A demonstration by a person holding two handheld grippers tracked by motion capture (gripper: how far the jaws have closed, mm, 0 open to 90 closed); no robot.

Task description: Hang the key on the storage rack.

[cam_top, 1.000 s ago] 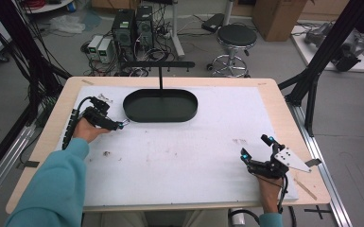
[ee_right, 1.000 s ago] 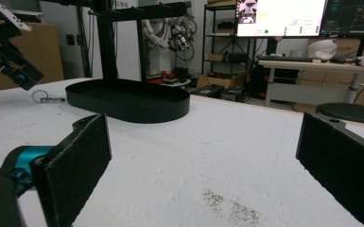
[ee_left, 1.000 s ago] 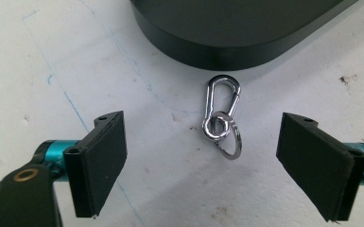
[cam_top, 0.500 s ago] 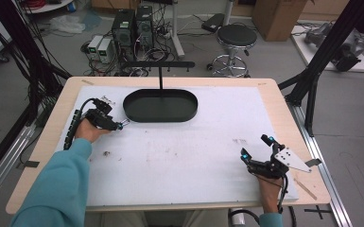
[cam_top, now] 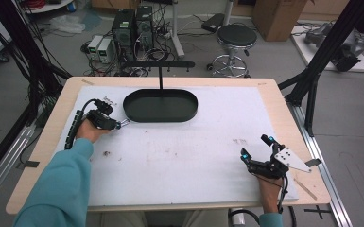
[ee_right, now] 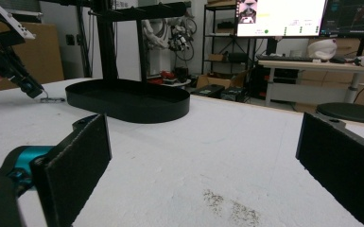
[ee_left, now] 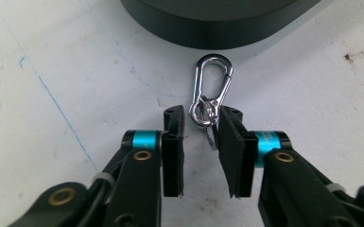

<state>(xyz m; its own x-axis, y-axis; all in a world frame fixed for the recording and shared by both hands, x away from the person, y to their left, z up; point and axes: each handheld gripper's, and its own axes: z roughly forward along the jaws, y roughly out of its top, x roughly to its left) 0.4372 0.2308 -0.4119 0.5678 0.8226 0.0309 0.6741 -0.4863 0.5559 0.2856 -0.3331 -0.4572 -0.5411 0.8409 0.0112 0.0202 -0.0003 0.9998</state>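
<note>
Left gripper view looks straight down the left gripper (ee_left: 202, 126), whose two black padded jaws have just been closing around the swivel end of a small silver metal carabiner clip (ee_left: 211, 90) lying flat on the white foam-covered table (ee_left: 56, 71). The right-hand pad touches the clip's ring, while a narrow gap remains at the left-hand pad, so the jaws are nearly together but not yet clamped on it. The clip's oval loop points away from the jaws, its tip just short of the wall of the black oval metal tray (ee_left: 217, 28). From the high view, the left gripper (cam_top: 121, 125) sits at the tray's (cam_top: 160, 105) left end, held by a hand in a teal sleeve (cam_top: 59, 189), and the clip shows as a small glint (cam_top: 124, 123) just beside the tray. A black T-shaped stand (cam_top: 160, 71) rises from the tray. Well apart, near the table's front right edge, the right gripper (cam_top: 255, 152) rests with its jaws spread wide and nothing between them, as the right gripper view confirms (ee_right: 203, 156).
</note>
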